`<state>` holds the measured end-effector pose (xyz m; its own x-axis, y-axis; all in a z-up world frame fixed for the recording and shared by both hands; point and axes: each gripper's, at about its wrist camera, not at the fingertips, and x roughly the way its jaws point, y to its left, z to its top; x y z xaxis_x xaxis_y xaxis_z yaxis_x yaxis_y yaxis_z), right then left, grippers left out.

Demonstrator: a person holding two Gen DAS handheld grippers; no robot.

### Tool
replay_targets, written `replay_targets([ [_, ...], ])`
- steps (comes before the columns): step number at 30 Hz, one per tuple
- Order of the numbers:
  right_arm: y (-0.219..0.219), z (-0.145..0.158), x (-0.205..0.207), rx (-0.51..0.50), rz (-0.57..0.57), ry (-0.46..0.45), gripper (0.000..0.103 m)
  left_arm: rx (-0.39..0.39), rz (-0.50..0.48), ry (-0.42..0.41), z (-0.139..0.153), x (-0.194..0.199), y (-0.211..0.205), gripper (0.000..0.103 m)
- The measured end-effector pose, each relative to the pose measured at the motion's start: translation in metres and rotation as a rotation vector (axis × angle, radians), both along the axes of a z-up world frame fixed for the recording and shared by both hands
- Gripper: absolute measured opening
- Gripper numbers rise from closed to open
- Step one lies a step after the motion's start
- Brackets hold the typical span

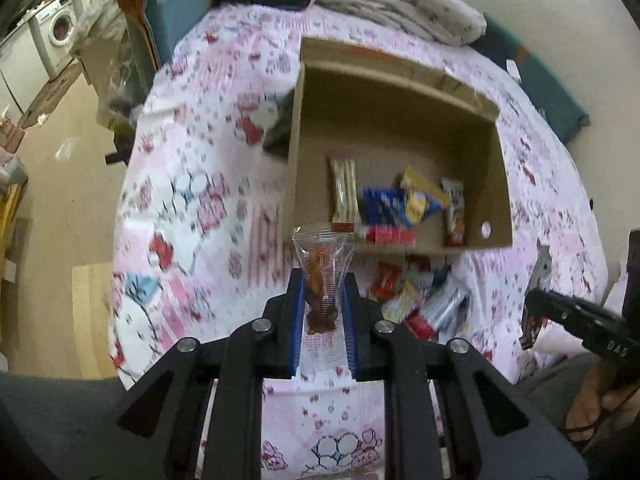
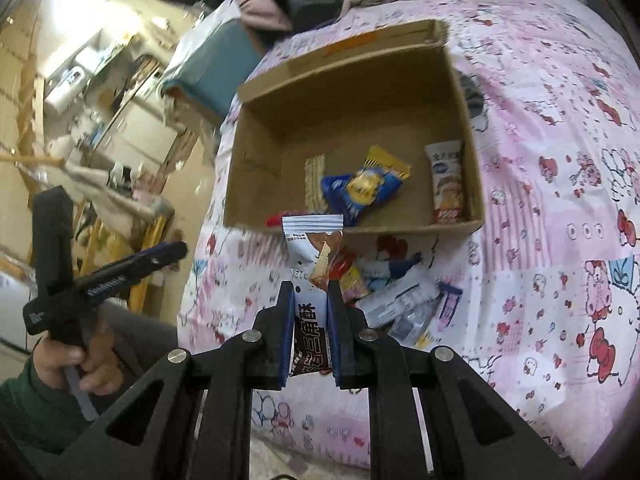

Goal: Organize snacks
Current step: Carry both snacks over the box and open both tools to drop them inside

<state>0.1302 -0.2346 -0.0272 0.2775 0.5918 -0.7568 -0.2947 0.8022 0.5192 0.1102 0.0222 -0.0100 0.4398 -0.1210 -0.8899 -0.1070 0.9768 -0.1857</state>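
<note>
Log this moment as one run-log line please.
left hand-held gripper: shut on clear snack packet | right hand-held gripper: shut on white snack packet | cardboard box: holds several snacks | loose snack pile: on bedsheet before box

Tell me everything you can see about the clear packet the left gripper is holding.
The clear plastic snack packet stands upright between the blue pads of the left gripper, which is shut on it. Brown pieces show through the film; its lower part is white with red print, and its crimped top flares just in front of the cardboard box on the pink patterned bedsheet.
</note>
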Motion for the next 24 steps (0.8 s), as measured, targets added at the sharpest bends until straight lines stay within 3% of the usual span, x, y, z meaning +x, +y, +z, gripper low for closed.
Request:
replay_targets([
  [12, -0.013, 0.044, 0.038, 0.124, -0.174, -0.146, 0.016, 0.055, -0.043, -0.069, 0.028, 0.058, -0.012, 0.014],
  [19, -0.018, 0.022, 0.06, 0.167, -0.233, -0.166, 0.016, 0.076, -0.047, -0.086, 0.009, 0.077, -0.026, 0.015],
  [24, -0.017, -0.001, 0.071, 0.074, -0.246, -0.139, 0.016, 0.119, -0.076, -0.083, -0.016, 0.082, -0.035, 0.015],
])
